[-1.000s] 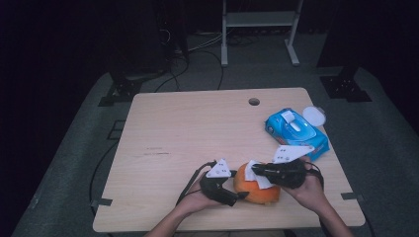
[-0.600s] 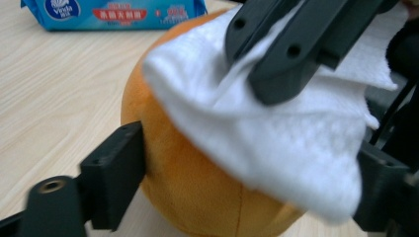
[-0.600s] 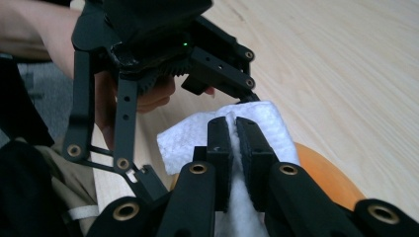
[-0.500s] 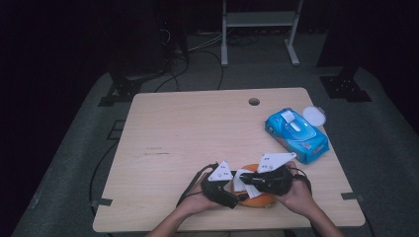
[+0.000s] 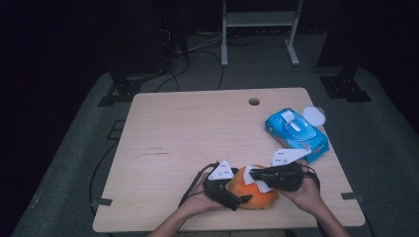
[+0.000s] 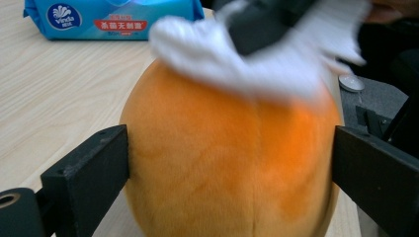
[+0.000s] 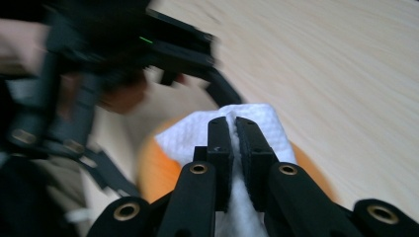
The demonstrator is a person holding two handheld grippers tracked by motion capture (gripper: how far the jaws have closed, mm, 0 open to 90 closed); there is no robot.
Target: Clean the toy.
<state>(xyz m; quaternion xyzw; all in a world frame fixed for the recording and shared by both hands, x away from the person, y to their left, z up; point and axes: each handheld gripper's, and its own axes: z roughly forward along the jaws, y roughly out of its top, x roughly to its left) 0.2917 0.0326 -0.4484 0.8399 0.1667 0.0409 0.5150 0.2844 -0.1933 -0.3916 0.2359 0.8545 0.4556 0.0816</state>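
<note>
left gripper (image 6: 232, 163): fingers (image 6: 89, 173) clamped on either flank of an orange plush fruit (image 6: 232, 158), one black pad pressed to each side. right gripper (image 7: 232, 133): fingers (image 7: 220, 143) pinched together on a white wipe (image 7: 267, 131), the sheet nipped between them and draped over the top of the fruit.

orange plush fruit (image 5: 254, 190): rounded, fuzzy short-pile surface, deeper orange patch on one flank, faint seam running down the middle. it sits on the desk (image 5: 197, 133) at the near edge, between the two hands; its long axis lies roughly across the desk, left to right, in the high view. which end is the stem end cannot be told.

white wipe (image 5: 257, 177): crumpled, embossed texture, lying on the crown of the fruit.

blue wipes pack (image 5: 296, 134): well apart, toward the far right of the desk, flip lid open with a white round cap beside it. side label in the left gripper view (image 6: 111, 17) reads "vinda" on a round logo, with a red strip of chinese characters too small to make out.
</note>
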